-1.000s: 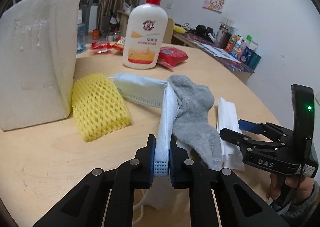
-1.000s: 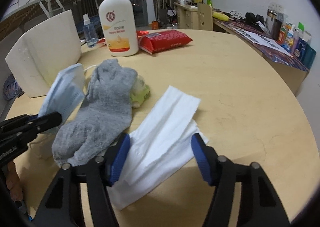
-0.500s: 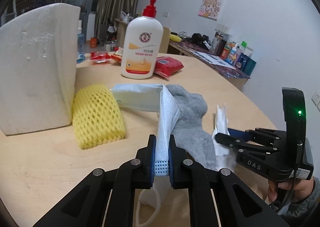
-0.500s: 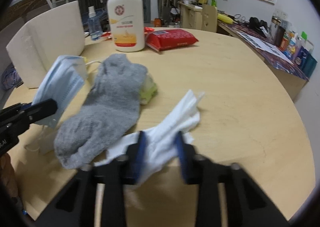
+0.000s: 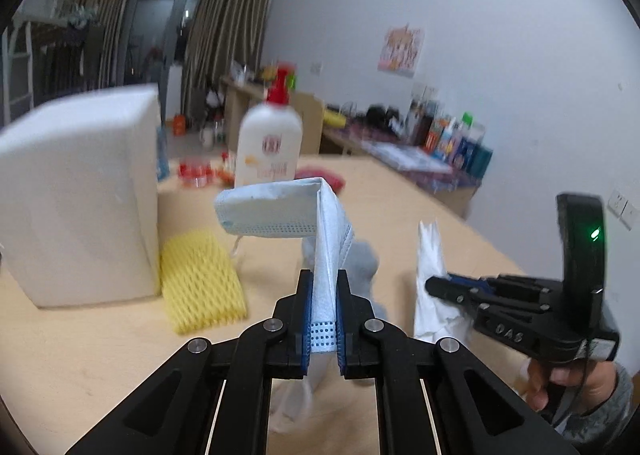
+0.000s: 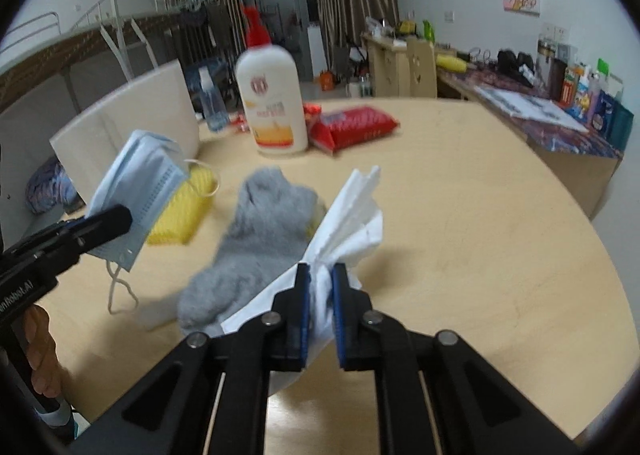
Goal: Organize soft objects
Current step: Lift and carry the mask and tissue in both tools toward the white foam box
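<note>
Holding the face mask (image 5: pixel 326 251) clamped in the left claw (image 5: pixel 323 329) and the tissue (image 6: pixel 348 227) in the right claw (image 6: pixel 320 309), leaving sock (image 6: pixel 260 239) and yellow foam net (image 5: pixel 202 281) unsorted on the worktop (image 6: pixel 460 215).

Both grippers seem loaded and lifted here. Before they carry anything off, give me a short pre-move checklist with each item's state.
1. Left gripper shut on the face mask: ok, mask pinched between the pads.
2. Right gripper shut on the white tissue: ok, bunched between the pads.
3. Mask clear of the table: mostly ok; its body hangs in the air, but whether the ear loop touches the wood, cannot tell.
4. Tissue free of the grey sock: cannot tell, they overlap in the right wrist view.
5. Sock and yellow foam net still to sort: not ok, both lie on the table.
6. Drop-off spot: cannot tell, none obvious.
</note>
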Demonstrator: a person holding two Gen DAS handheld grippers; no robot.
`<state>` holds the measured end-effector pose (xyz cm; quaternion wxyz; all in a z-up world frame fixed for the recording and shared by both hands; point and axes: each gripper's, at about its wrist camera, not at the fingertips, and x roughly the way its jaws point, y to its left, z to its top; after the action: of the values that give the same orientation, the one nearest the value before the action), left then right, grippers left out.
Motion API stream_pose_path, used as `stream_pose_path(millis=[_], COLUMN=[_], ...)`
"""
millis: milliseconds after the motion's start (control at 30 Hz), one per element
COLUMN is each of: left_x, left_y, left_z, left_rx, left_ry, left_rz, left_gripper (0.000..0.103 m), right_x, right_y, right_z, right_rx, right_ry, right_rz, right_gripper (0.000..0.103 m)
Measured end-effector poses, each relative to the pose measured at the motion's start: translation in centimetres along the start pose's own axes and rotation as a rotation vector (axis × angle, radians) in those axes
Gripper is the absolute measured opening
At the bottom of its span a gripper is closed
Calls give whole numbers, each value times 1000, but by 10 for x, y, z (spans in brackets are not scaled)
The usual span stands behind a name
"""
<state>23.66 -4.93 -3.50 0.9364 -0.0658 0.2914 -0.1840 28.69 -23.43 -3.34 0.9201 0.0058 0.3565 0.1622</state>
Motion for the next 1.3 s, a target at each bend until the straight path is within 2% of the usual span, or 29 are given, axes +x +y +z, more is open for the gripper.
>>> stream_pose_path(millis=[100, 233, 400, 533, 933, 1033, 1300], left_x=[-27, -60, -87, -110, -171, -189, -221], left_y=[-7, -21, -33, -47, -73, -78, -72], left_z=[9, 15, 16, 9, -15, -25, -38], left_rx=[12, 60, 78, 115, 139, 150, 128], left_ry=[-81, -182, -233, -306, -389, -426, -458], left_rz=[-1, 44, 88, 173, 231, 270, 346], left_gripper=[10, 10, 10, 10, 10, 10, 10], right_x=[-19, -46, -67, -86, -141, -146, -156], right_y=[4, 5, 11, 17, 35, 40, 59], right_z=[9, 17, 16, 10, -10, -12, -14], right_rx=[-11, -6, -4, -8, -51, -64, -112], right_ry=[-67, -161, -236, -297, -450, -470, -512], right_rz=[12, 22, 55, 82, 117, 125, 165], right_gripper=[13, 13, 13, 13, 13, 13, 13])
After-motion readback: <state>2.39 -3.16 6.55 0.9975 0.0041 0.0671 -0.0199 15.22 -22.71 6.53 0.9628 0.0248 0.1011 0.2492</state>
